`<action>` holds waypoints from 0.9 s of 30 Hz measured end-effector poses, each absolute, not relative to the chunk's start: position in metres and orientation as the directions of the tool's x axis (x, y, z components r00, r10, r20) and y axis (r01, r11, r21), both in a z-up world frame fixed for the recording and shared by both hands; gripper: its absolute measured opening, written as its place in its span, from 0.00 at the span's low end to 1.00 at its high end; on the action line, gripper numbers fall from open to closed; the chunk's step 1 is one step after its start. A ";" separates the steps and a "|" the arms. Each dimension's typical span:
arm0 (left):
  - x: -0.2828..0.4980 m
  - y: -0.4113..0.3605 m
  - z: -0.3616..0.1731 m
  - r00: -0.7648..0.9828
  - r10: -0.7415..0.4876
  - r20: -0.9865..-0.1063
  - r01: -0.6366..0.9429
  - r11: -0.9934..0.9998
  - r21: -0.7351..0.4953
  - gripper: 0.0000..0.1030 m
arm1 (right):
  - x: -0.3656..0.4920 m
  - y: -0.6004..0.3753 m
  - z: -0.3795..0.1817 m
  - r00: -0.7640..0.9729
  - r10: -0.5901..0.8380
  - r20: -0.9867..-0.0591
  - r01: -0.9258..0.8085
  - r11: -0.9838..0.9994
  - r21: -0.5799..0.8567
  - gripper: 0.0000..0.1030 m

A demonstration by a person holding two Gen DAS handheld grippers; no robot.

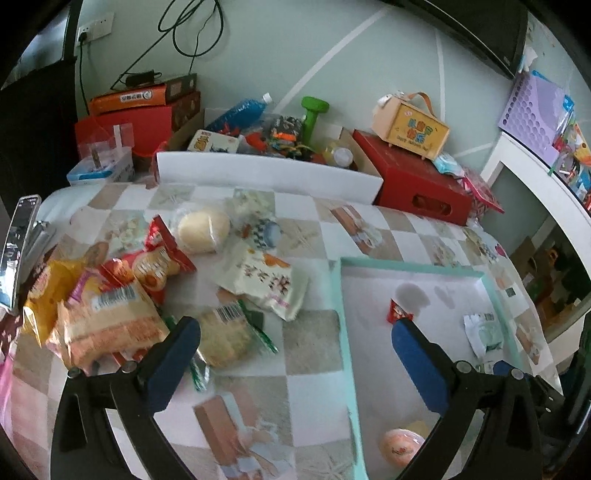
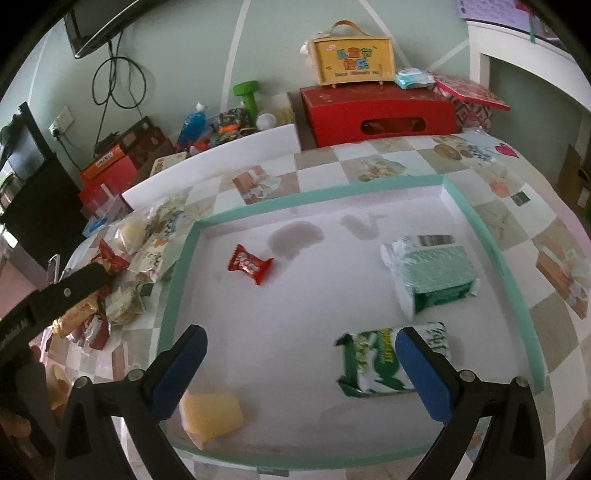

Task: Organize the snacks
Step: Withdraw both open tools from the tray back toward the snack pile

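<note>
Glossy plastic snack wrappers (image 1: 110, 314) are catching light on a smooth printed checked tablecloth (image 1: 310, 376), beside a matt, stained white cardboard tray (image 2: 295, 314) edged in mint green; blue gripper pads (image 2: 181, 373) are looking matt.

A pale green wall (image 2: 177, 48) is standing behind the checked bedcover (image 2: 332, 166), a black cable (image 1: 192, 33) hanging on it, white shelving (image 1: 535, 177) sitting right of it.
</note>
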State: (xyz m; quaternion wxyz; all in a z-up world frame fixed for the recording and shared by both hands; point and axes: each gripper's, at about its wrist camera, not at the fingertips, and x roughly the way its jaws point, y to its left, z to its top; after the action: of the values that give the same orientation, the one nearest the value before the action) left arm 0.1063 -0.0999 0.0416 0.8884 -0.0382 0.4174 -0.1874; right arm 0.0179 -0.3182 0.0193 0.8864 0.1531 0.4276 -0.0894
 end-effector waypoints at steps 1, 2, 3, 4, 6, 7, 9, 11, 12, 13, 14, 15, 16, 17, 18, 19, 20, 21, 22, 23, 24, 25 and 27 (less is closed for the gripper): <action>0.109 -0.096 0.043 0.580 -0.371 -0.725 0.299 0.925 -0.233 1.00 | 0.021 -0.314 0.021 0.619 -0.032 -0.785 0.282 0.942 0.184 1.00; 0.111 -0.092 0.043 0.579 -0.377 -0.723 0.297 0.923 -0.243 1.00 | 0.024 -0.310 0.022 0.621 -0.034 -0.783 0.272 0.946 0.175 1.00; 0.115 -0.087 0.044 0.577 -0.386 -0.720 0.294 0.920 -0.258 1.00 | 0.028 -0.305 0.025 0.625 -0.033 -0.780 0.259 0.951 0.167 1.00; 0.117 -0.082 0.045 0.577 -0.391 -0.717 0.289 0.919 -0.269 1.00 | 0.031 -0.301 0.027 0.630 -0.029 -0.776 0.248 0.954 0.166 1.00; 0.121 -0.070 0.048 0.580 -0.405 -0.706 0.284 0.914 -0.291 1.00 | 0.039 -0.292 0.032 0.638 -0.015 -0.770 0.223 0.961 0.166 1.00; 0.123 -0.064 0.049 0.581 -0.412 -0.702 0.284 0.911 -0.300 1.00 | 0.043 -0.287 0.033 0.641 -0.012 -0.768 0.212 0.964 0.163 1.00; 0.127 -0.049 0.050 0.588 -0.396 -0.705 0.255 0.918 -0.304 1.00 | 0.054 -0.275 0.038 0.647 -0.004 -0.763 0.183 0.972 0.150 1.00; 0.133 -0.035 0.048 0.585 -0.376 -0.718 0.213 0.926 -0.311 1.00 | 0.064 -0.264 0.041 0.650 0.009 -0.760 0.159 0.976 0.148 1.00; 0.135 -0.029 0.047 0.583 -0.376 -0.720 0.200 0.926 -0.321 1.00 | 0.068 -0.259 0.042 0.650 0.017 -0.759 0.149 0.978 0.149 1.00; 0.137 -0.022 0.046 0.582 -0.374 -0.722 0.181 0.925 -0.333 1.00 | 0.074 -0.253 0.043 0.650 0.028 -0.759 0.135 0.979 0.151 1.00; 0.140 -0.015 0.046 0.580 -0.372 -0.725 0.162 0.925 -0.345 1.00 | 0.079 -0.247 0.044 0.649 0.034 -0.760 0.125 0.981 0.151 1.00; 0.141 -0.008 0.045 0.581 -0.366 -0.727 0.138 0.925 -0.355 1.00 | 0.085 -0.239 0.044 0.646 0.045 -0.762 0.109 0.983 0.150 1.00; 0.143 0.000 0.044 0.585 -0.362 -0.726 0.120 0.924 -0.364 1.00 | 0.090 -0.234 0.044 0.644 0.052 -0.763 0.095 0.984 0.148 1.00; 0.144 0.006 0.043 0.587 -0.356 -0.727 0.101 0.923 -0.371 1.00 | 0.094 -0.228 0.044 0.642 0.059 -0.765 0.080 0.986 0.143 1.00; 0.146 0.012 0.041 0.586 -0.349 -0.731 0.080 0.923 -0.377 1.00 | 0.098 -0.221 0.043 0.639 0.065 -0.766 0.063 0.989 0.136 1.00; 0.148 0.017 0.039 0.582 -0.343 -0.738 0.060 0.923 -0.381 1.00 | 0.103 -0.212 0.041 0.636 0.072 -0.768 0.041 0.991 0.126 1.00; 0.149 0.022 0.036 0.572 -0.337 -0.748 0.037 0.921 -0.387 1.00 | 0.107 -0.205 0.040 0.634 0.077 -0.770 0.024 0.993 0.119 1.00; 0.151 0.027 0.031 0.561 -0.336 -0.756 0.016 0.918 -0.396 1.00 | 0.110 -0.198 0.038 0.630 0.084 -0.772 0.005 0.994 0.113 0.99; 0.152 0.031 0.027 0.552 -0.340 -0.761 0.003 0.914 -0.406 1.00 | 0.114 -0.189 0.036 0.624 0.094 -0.776 -0.019 0.994 0.105 0.98; 0.152 0.034 0.023 0.545 -0.346 -0.764 -0.005 0.910 -0.415 1.00 | 0.117 -0.182 0.034 0.618 0.103 -0.779 -0.039 0.994 0.100 0.97; 0.153 0.036 0.020 0.539 -0.346 -0.768 -0.012 0.908 -0.418 1.00 | 0.121 -0.175 0.032 0.612 0.110 -0.784 -0.057 0.994 0.095 0.95; 0.154 0.036 0.019 0.536 -0.344 -0.771 -0.016 0.909 -0.417 1.00 | 0.124 -0.167 0.029 0.604 0.114 -0.789 -0.074 0.993 0.086 0.95; 0.154 0.035 0.018 0.533 -0.339 -0.776 -0.014 0.913 -0.408 1.00 | 0.129 -0.156 0.022 0.590 0.119 -0.798 -0.105 0.992 0.070 0.91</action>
State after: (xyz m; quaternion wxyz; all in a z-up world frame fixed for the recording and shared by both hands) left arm 0.1536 0.0354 0.0175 0.8555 -0.1857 0.4740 -0.0950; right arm 0.1286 -0.1558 0.0221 0.8917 0.0078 0.4482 0.0627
